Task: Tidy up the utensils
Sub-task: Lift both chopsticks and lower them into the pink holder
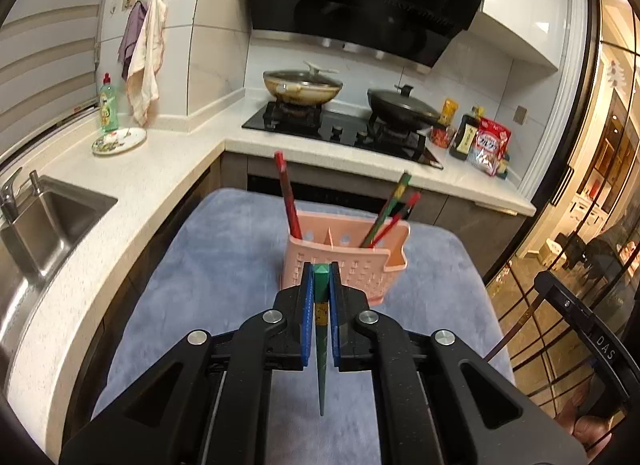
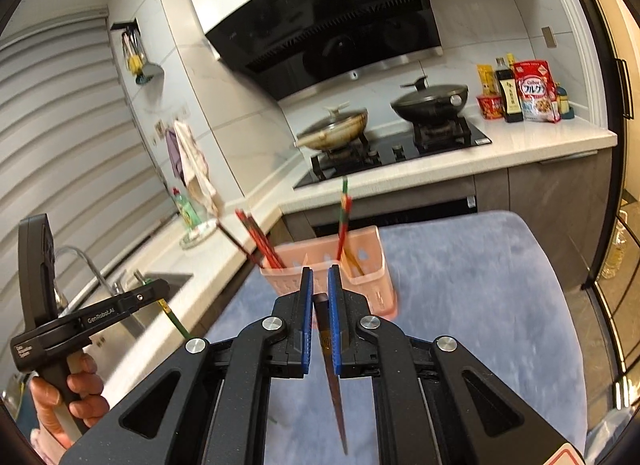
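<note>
A pink perforated utensil holder (image 1: 360, 261) stands on a blue-grey plush mat (image 1: 224, 273); it also shows in the right wrist view (image 2: 360, 269). Red and green chopsticks (image 1: 386, 217) stand in its compartments. My left gripper (image 1: 321, 271) is shut on a green chopstick (image 1: 321, 329), just in front of the holder. My right gripper (image 2: 320, 277) is shut on a dark brown chopstick (image 2: 334, 377), just in front of the holder. The left gripper (image 2: 160, 297) also shows at the left of the right wrist view, with the green chopstick's tip (image 2: 176, 319) below it.
A steel sink (image 1: 44, 233) lies left in the white counter. A plate (image 1: 119, 141) and a green soap bottle (image 1: 108, 105) stand behind it. Two lidded pans (image 1: 302, 85) sit on the hob. Bottles and food packets (image 1: 488, 145) stand at the right.
</note>
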Tool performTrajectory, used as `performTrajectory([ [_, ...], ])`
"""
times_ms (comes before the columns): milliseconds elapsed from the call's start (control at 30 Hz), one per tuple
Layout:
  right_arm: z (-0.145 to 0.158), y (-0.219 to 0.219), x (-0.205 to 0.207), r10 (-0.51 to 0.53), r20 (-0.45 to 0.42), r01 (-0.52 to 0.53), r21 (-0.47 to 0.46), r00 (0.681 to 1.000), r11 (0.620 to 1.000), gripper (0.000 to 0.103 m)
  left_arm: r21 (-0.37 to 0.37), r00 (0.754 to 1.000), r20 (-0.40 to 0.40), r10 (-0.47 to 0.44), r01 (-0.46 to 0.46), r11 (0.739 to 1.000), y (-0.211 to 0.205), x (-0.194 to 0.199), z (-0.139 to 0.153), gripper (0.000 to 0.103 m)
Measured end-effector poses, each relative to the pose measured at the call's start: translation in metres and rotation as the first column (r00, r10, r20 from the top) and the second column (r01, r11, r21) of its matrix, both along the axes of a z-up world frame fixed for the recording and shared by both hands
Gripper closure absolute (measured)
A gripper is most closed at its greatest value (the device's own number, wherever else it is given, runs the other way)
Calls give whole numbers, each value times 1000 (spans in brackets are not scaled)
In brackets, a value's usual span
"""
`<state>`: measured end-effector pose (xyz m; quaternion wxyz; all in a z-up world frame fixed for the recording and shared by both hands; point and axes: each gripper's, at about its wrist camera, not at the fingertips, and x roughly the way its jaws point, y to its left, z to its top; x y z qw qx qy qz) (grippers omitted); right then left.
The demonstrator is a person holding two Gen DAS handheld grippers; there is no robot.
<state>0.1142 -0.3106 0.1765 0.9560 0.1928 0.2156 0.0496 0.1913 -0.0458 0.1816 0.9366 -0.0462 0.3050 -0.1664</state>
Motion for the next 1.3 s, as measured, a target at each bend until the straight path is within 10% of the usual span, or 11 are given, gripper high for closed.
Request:
performTrajectory([
  [633,94,-8,129,-39,209,36,18,977,999,96,-47,974,211,82,-74,996,-22,104,91,96],
  [1300,-21,2,188,-31,-19,31,15,999,999,96,-9,996,56,75,-74,997,-31,151,-3,96],
])
